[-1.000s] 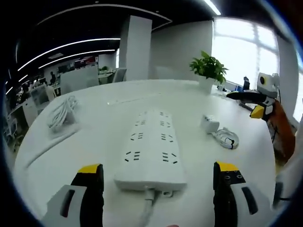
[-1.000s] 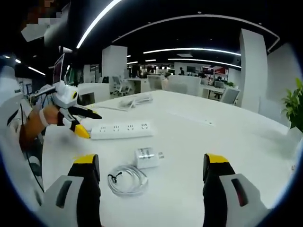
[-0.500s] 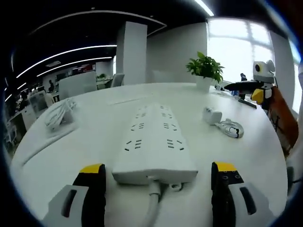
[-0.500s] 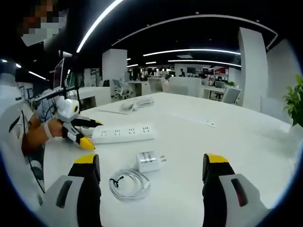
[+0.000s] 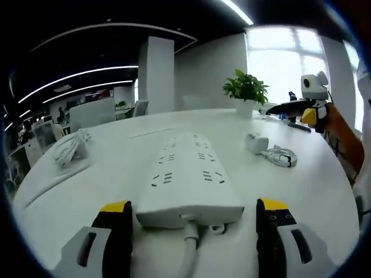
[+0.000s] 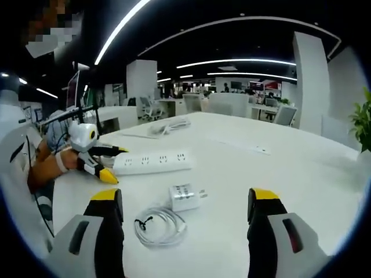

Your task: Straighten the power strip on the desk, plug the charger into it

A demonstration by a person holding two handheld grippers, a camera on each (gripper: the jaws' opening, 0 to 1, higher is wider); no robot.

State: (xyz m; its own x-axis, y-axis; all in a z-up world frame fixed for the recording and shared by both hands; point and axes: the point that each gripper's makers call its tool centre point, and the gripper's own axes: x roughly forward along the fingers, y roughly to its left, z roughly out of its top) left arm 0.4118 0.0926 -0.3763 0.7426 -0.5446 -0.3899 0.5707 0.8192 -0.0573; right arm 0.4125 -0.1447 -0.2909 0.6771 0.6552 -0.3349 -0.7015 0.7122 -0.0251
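The left gripper (image 5: pixel 188 231) is spread around the cord end of the smooth white oblong power strip (image 5: pixel 187 182) on the glossy white desk (image 5: pixel 116 168). The right gripper (image 6: pixel 185 231) hangs spread; beyond it lie a coiled white cable (image 6: pixel 159 225) and the boxy white charger (image 6: pixel 185 197).

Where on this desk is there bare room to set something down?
Free: the wide white stretch beyond the power strip toward the potted plant, and the strip between the power strip and the cable bundle. Crowded: around the charger and its coiled cable, and at the strip's cord end, flanked by the open left gripper.
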